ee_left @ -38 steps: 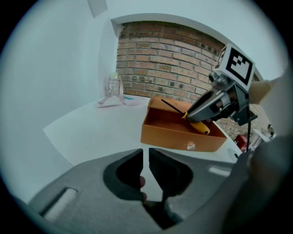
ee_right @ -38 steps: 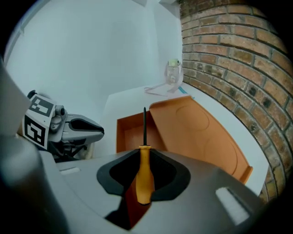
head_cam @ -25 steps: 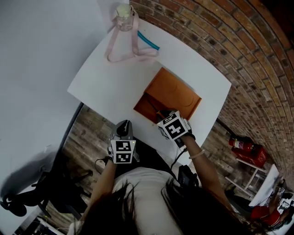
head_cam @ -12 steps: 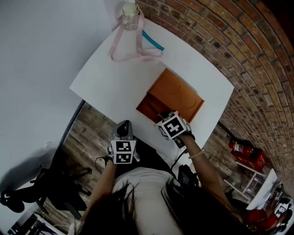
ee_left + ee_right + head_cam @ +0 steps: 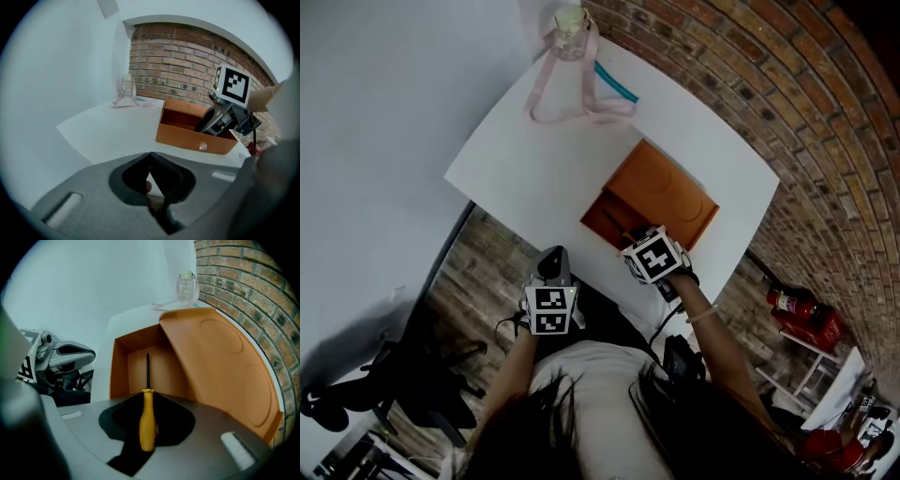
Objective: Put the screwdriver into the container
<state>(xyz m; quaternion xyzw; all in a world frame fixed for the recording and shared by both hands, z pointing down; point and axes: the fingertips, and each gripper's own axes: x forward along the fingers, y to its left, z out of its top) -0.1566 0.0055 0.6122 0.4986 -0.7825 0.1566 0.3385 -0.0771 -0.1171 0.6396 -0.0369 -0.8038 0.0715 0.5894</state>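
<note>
Yellow screwdriver point(image 5: 147, 423) clamped in right gripper point(image 5: 149, 398) fingers, seemingly inside orange container point(image 5: 120, 371), left gripper point(image 5: 150, 155) fingers together

The container point(image 5: 661, 192) sits on the surface point(image 5: 525, 169), toward its near right edge. Its lid leans open on the right, on the brick wall's point(image 5: 825, 122) side, and its open compartment lies to the left. The bottle point(image 5: 569, 19) stands at the far corner, with its strap point(image 5: 572, 108) trailing nearer across the surface and a slim stick point(image 5: 616, 82) just to its right. The right gripper point(image 5: 149, 401) hangs over the compartment's near end. The screwdriver point(image 5: 147, 423) is between its fingers point(image 5: 174, 423), shaft pointing down into the compartment. The left gripper point(image 5: 150, 157) is left of it, off the near edge, over the floor point(image 5: 478, 272). A chair point(image 5: 356, 394) stands far left, and an extinguisher point(image 5: 802, 314) far right.
</note>
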